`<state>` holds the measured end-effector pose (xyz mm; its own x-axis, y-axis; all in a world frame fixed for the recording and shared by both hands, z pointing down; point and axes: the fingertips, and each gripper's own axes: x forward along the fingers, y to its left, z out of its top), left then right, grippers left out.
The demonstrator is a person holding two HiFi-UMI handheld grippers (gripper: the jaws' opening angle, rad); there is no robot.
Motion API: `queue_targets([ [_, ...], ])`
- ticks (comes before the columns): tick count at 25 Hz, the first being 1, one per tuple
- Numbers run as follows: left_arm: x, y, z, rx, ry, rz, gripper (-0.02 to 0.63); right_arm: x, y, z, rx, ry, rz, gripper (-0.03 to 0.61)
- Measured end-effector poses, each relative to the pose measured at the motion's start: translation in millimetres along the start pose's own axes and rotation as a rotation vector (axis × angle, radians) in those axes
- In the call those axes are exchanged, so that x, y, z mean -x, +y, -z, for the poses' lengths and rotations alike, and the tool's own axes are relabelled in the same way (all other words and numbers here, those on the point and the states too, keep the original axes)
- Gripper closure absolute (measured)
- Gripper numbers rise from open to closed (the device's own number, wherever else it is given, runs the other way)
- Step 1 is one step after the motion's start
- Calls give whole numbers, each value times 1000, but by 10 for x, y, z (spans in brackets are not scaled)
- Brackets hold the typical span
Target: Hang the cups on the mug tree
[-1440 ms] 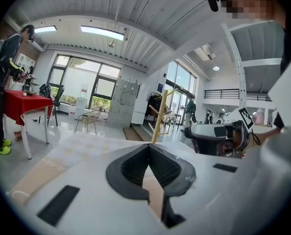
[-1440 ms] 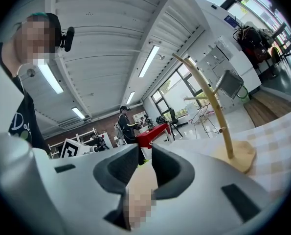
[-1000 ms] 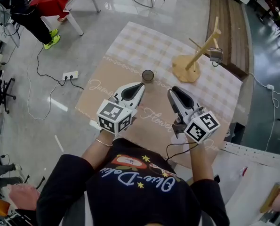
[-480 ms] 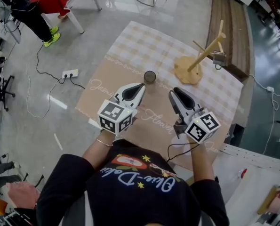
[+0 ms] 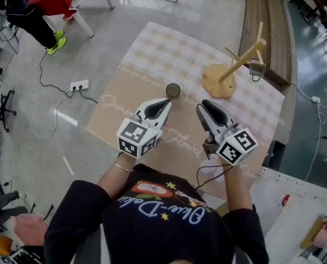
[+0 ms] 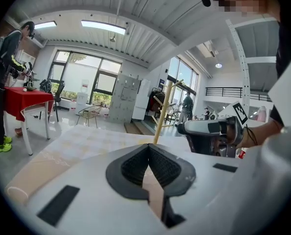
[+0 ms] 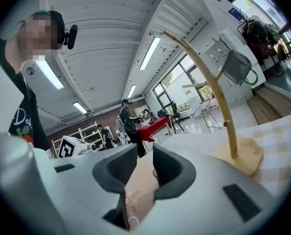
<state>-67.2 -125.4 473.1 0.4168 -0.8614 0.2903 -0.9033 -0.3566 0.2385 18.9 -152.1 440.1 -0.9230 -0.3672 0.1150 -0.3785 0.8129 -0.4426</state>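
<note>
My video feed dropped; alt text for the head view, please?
The left gripper, fingers shut, and the right gripper, whose empty fingers have just been opening, hover over a tablecloth near a dark cup. Further right stands a wooden mug tree with one metal cup hung.

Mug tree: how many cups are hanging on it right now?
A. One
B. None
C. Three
A: a single metal cup hangs from a peg of the mug tree, while the only other cup in view, a dark cup, stands on the tablecloth.
</note>
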Motion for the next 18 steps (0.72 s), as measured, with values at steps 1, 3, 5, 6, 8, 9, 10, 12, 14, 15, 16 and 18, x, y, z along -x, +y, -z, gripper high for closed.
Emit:
queue_targets([
  [1, -13, 5, 5, -1, 1, 0, 605, -21, -9, 7, 6, 5, -4, 472],
  [3, -43, 16, 26, -5, 9, -1, 605, -72, -30, 26, 32, 25, -10, 472],
  [5, -65, 31, 51, -6, 17, -2, 606, -133, -47, 56, 68, 53, -15, 472],
  [6, -71, 37, 60, -3, 19, -2, 605, -162, -51, 71, 87, 68, -19, 471],
  [8, -84, 42, 81, 2, 25, 0, 605, -211, -59, 100, 126, 98, -27, 468],
  [9, -93, 44, 99, 4, 31, 1, 606, -234, -64, 114, 146, 112, -33, 468],
  [10, -103, 48, 123, 7, 39, 2, 605, -257, -69, 129, 162, 123, -40, 468],
  [12, -119, 62, 185, 16, 55, 3, 604, -303, -81, 165, 183, 139, -59, 465],
  [14, -127, 84, 234, 22, 64, -1, 605, -349, -94, 213, 195, 159, -76, 451],
  [15, -133, 94, 251, 22, 68, -2, 604, -371, -98, 241, 210, 175, -83, 448],
  [16, -141, 102, 265, 22, 72, -3, 604, -390, -101, 268, 228, 194, -89, 443],
  [18, -167, 107, 288, 24, 79, -1, 605, -417, -118, 315, 259, 226, -97, 440],
])
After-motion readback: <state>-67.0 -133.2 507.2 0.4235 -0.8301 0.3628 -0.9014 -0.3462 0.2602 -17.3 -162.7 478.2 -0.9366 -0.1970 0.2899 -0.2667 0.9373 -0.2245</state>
